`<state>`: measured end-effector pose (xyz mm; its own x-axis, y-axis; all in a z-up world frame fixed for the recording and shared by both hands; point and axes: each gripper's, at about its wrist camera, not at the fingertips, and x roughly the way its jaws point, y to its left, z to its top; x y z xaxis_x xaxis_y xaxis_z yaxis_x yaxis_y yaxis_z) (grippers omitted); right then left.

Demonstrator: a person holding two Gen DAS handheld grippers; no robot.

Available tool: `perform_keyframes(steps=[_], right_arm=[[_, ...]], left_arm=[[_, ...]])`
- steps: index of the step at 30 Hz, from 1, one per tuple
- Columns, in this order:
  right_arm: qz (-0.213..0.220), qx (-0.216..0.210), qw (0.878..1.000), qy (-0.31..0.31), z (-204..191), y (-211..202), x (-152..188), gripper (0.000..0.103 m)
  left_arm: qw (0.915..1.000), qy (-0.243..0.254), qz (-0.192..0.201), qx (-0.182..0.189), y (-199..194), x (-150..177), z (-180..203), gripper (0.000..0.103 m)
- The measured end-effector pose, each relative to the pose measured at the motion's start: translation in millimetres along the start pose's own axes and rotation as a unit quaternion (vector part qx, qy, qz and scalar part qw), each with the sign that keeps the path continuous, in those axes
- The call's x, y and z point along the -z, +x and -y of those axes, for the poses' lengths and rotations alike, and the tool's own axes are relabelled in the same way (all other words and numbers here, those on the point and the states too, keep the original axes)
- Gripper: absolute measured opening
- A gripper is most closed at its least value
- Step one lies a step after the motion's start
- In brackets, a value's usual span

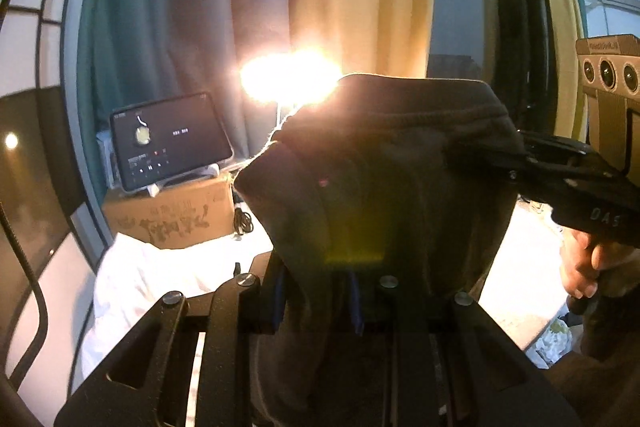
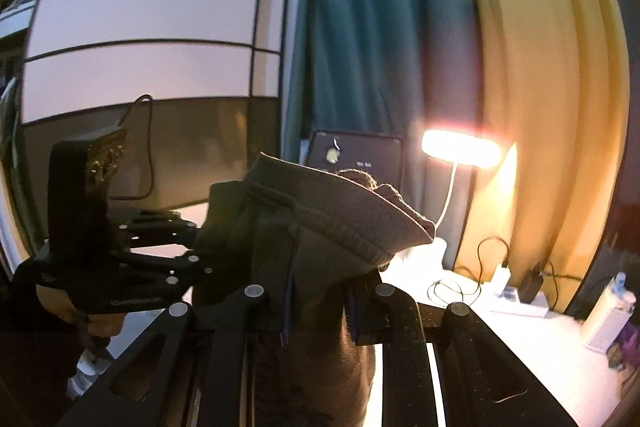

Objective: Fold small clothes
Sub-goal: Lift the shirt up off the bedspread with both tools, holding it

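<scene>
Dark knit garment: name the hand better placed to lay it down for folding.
Neither clearly. Left gripper and right gripper each have jaws clamped on the dark knit garment, held up between them; probably both lower together.

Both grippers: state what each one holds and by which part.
Both hold the same dark garment, raised off the table. The left gripper and the right gripper each pinch it near its ribbed waistband edge, at opposite ends.

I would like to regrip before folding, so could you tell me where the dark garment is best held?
Keep to the ribbed band along the top edge of the dark garment, coming from each end, as the left gripper and right gripper do now. That hem looks thick and firm, and the cloth hangs freely below it.
</scene>
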<state>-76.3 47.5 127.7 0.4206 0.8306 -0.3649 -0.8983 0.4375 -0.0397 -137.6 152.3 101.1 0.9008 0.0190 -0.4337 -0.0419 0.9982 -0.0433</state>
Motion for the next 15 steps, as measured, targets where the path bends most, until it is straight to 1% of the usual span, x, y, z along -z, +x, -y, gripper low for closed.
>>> perform_keyframes(steps=[3, 10, 15], right_arm=[[-0.013, -0.004, 1.000, 0.011, 12.2, 19.8, 4.2, 0.020], [-0.045, 0.012, 0.998, 0.043, 52.7, 56.0, 14.3, 0.020], [-0.072, 0.020, 0.995, 0.068, 82.3, 91.8, 27.0, 0.020]], left_arm=[[0.9999, 0.003, -0.013, 0.002, 18.1, -0.1, 1.3, 0.023], [0.9990, -0.012, -0.038, 0.017, 64.9, 1.4, -11.4, 0.023], [0.9971, -0.016, -0.068, 0.028, 104.1, 3.7, -20.5, 0.023]])
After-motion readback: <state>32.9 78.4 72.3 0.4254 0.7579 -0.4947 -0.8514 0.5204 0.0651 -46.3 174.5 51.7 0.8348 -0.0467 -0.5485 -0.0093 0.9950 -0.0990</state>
